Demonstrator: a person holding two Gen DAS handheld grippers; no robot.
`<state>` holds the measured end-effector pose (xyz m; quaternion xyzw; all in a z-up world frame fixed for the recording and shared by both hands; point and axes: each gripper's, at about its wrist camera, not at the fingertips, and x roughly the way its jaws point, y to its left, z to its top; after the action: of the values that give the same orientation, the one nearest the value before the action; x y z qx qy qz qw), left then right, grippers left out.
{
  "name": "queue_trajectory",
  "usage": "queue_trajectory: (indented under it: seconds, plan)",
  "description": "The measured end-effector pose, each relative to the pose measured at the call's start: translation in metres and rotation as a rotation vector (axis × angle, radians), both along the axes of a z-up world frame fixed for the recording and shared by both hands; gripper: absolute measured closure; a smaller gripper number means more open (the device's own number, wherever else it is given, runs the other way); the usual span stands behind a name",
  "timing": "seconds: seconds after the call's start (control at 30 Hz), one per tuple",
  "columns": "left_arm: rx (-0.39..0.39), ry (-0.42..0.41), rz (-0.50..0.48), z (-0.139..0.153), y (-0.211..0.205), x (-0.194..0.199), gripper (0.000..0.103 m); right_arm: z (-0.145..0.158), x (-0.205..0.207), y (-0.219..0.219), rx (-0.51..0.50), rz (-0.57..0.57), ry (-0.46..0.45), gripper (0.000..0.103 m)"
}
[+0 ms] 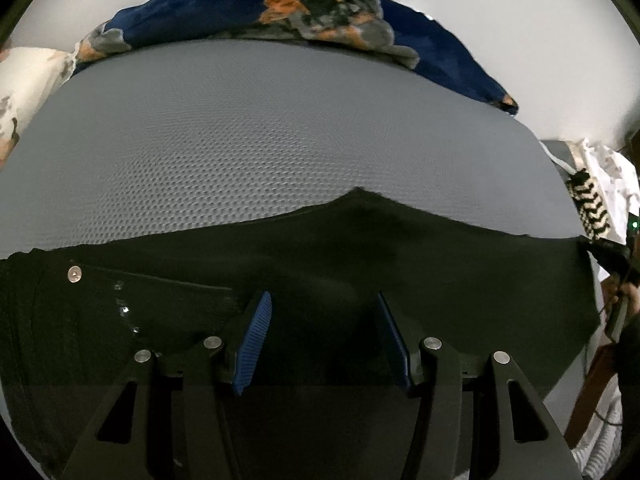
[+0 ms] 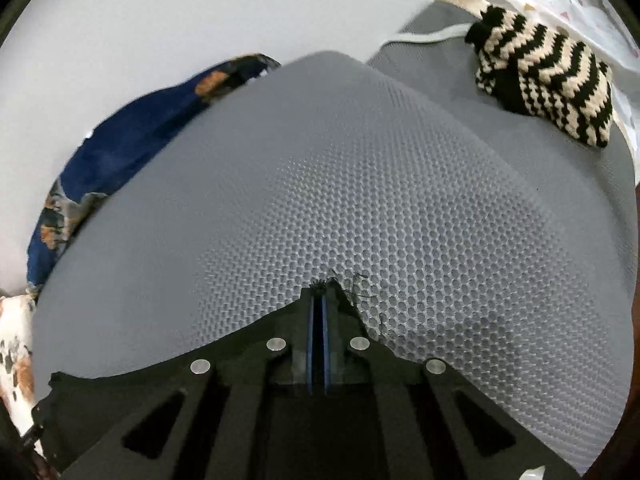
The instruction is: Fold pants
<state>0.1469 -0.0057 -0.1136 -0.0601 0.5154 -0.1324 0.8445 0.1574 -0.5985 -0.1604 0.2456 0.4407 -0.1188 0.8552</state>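
The black pants (image 1: 320,264) lie flat across the near part of a grey mesh mattress (image 1: 260,128), with a metal waist button (image 1: 75,274) at the left. My left gripper (image 1: 322,304) is open just above the pants, its blue pads (image 1: 256,340) spread apart with nothing between them. My right gripper (image 2: 319,300) is shut on a frayed edge of the pants (image 2: 224,350). The dark cloth runs from the closed pads off to the lower left over the mattress (image 2: 360,184).
A navy floral blanket (image 1: 280,12) is bunched along the far edge by the white wall, also in the right wrist view (image 2: 120,132). A black-and-cream zigzag knit item (image 2: 548,92) lies at the far right. A white patterned pillow (image 1: 24,80) is at the left.
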Motion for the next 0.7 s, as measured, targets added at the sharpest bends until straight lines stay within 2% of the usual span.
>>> queue_trajectory:
  seconds: [0.03, 0.13, 0.17, 0.27, 0.37, 0.47, 0.57, 0.7]
  plan:
    - [-0.004, 0.007, -0.005, -0.003, 0.003, 0.003, 0.049, 0.0, 0.001, 0.0, -0.004, -0.004, 0.007, 0.1]
    - [0.01, 0.008, -0.006, -0.006, 0.003, 0.008, 0.049, 0.01, -0.003, -0.001, 0.005, -0.026, 0.038, 0.08]
    - [0.025, -0.001, -0.012, -0.004, 0.001, 0.01, 0.049, 0.019, -0.01, -0.002, 0.008, -0.032, 0.027, 0.076]
    - [0.055, -0.007, -0.035, 0.001, -0.003, 0.008, 0.048, 0.051, -0.042, -0.002, -0.013, -0.051, -0.023, 0.076]
    - [0.044, -0.009, -0.069, 0.009, -0.002, -0.001, 0.048, 0.061, -0.088, -0.005, 0.03, -0.103, -0.036, 0.076]
    - [0.034, -0.004, -0.085, 0.014, 0.004, -0.016, 0.048, 0.052, -0.129, -0.006, 0.061, -0.167, -0.006, 0.076]
    - [0.026, 0.006, -0.092, 0.014, 0.01, -0.029, 0.048, 0.029, -0.167, -0.004, 0.117, -0.227, 0.047, 0.076]
    - [0.019, 0.022, -0.085, 0.009, 0.021, -0.041, 0.048, 0.001, -0.187, 0.003, 0.193, -0.257, 0.083, 0.076]
